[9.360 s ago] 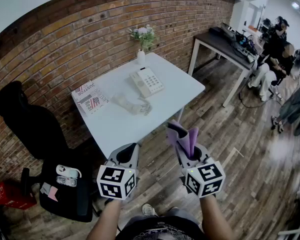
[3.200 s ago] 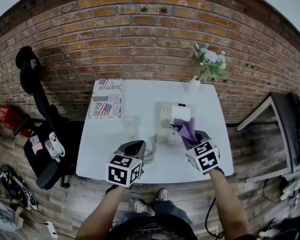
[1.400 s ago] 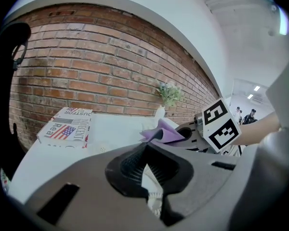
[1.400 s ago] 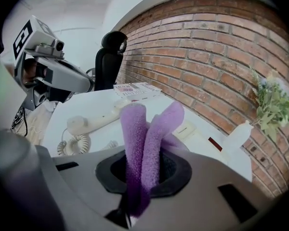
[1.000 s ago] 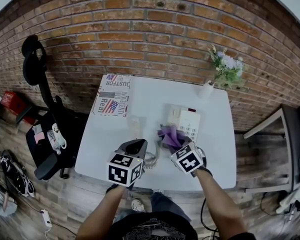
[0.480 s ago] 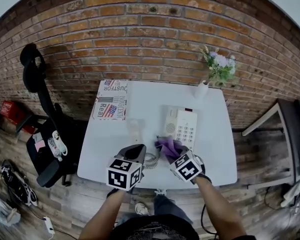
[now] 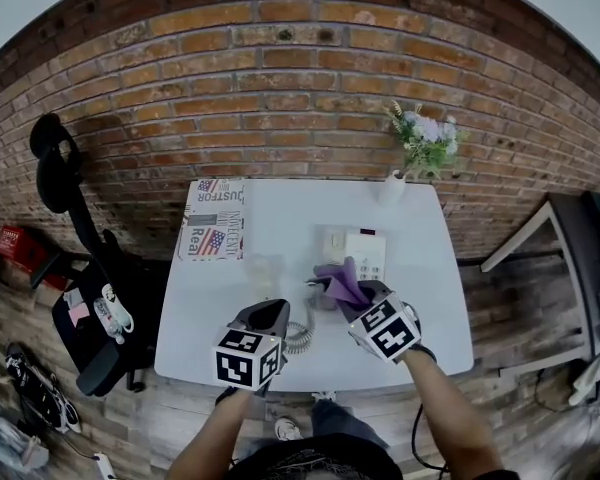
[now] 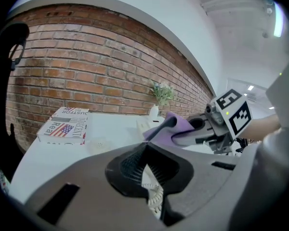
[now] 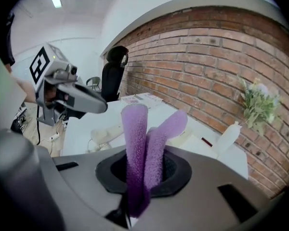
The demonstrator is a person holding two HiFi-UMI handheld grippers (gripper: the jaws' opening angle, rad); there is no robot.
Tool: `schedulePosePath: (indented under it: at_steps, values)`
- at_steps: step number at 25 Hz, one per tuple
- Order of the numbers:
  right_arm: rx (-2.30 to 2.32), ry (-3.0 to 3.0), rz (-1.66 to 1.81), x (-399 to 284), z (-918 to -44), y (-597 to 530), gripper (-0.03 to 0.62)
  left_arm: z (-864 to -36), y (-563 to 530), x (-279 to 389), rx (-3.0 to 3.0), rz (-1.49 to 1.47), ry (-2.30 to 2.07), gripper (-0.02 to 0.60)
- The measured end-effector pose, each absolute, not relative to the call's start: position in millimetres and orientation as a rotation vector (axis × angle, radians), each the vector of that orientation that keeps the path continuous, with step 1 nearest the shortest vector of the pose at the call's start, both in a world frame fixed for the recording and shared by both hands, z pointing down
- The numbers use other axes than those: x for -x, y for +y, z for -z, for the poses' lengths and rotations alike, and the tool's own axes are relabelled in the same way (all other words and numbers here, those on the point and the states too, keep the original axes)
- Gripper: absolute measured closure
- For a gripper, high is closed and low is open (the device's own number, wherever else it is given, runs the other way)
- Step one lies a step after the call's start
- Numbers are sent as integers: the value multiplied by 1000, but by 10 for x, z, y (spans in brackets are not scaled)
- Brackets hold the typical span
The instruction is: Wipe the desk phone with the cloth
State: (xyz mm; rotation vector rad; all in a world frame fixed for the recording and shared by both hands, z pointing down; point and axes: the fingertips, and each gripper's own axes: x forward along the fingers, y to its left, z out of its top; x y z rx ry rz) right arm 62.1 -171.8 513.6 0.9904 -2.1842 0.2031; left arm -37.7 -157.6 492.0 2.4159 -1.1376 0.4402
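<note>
- The desk phone (image 7: 358, 246) sits mid-table (image 7: 420, 298), its long axis seemingly running toward the brick wall (image 7: 280, 98).
- The right gripper (image 7: 355, 296) clamps the purple cloth (image 7: 340, 278), held over the phone's near end.
- The left gripper (image 7: 268, 316), jaws together and empty, hangs beside the coiled cord (image 7: 298, 336).

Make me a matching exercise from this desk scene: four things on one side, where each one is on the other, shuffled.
Things:
1. cloth
2. vase
3. printed box
4. office chair

Places:
A. far right corner of the table
B. off the table, to its left
C. in the right claw
D. far left corner of the table

Pairs: 1-C, 2-A, 3-D, 4-B
</note>
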Motion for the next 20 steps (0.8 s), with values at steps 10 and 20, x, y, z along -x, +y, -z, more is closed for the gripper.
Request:
schedulePosePath:
  at_steps: [10, 20]
  values:
    - [-1003, -2237, -88, -950, -4551, -2652, 545, -4827, -2013, 167, -2422, -482, -1157, 577]
    - [-824, -2288, -140, -904, -4807, -3657, 545, -4823, -2546, 20, -2359, -485, -1247, 577]
